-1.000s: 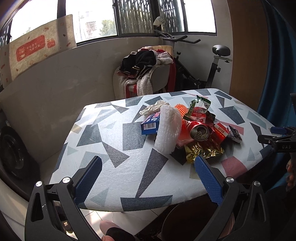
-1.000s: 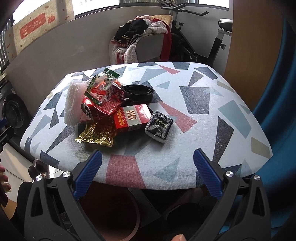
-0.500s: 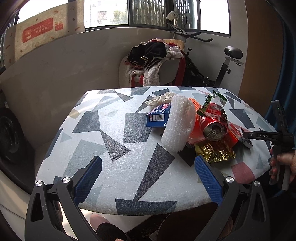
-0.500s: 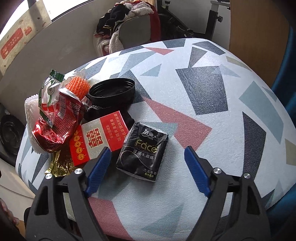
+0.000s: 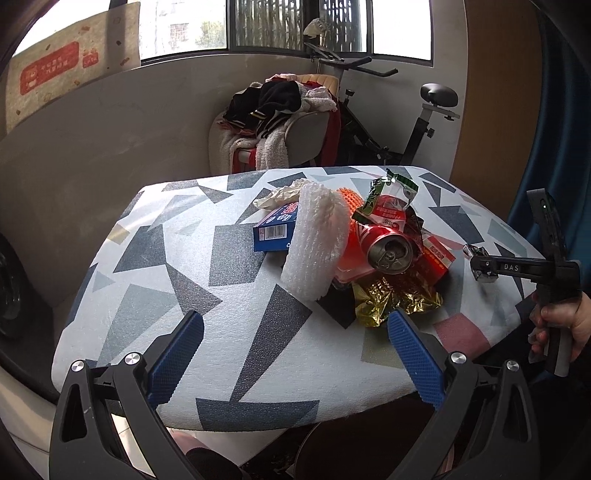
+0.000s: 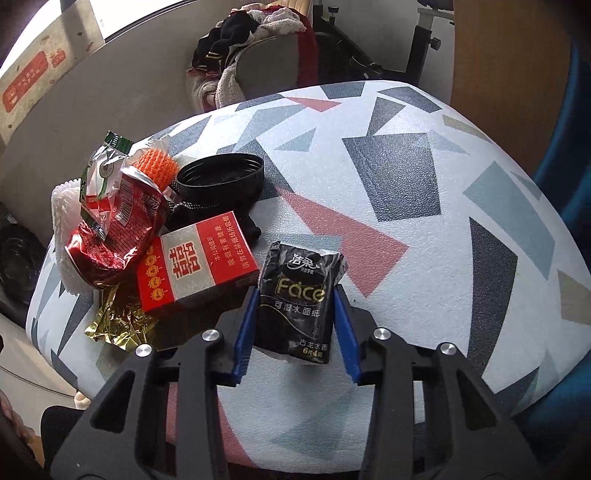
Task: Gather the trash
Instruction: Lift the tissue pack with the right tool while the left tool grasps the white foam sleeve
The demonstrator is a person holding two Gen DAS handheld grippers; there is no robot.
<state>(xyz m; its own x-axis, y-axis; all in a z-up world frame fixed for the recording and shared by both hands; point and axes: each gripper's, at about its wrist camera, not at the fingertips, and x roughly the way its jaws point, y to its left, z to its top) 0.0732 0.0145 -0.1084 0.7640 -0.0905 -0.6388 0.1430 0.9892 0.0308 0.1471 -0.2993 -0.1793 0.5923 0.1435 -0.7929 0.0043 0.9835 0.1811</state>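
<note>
The right tool (image 6: 295, 295) had just been closing — its blue pads pressed both sides of the black tissue pack (image 6: 297, 295), which lay on the patterned worktop (image 6: 424, 206) just beside the red box (image 6: 195, 267). The left tool (image 5: 295, 332) hung wide open, empty.

light: daylight, windows (image 5: 295, 33) blown out | shadows: soft | edges: fisheye-bent, dark

The right tongs (image 6: 295, 325) have dropped toward the table and have just been closing around the black tissue pack (image 6: 299, 295).
</note>
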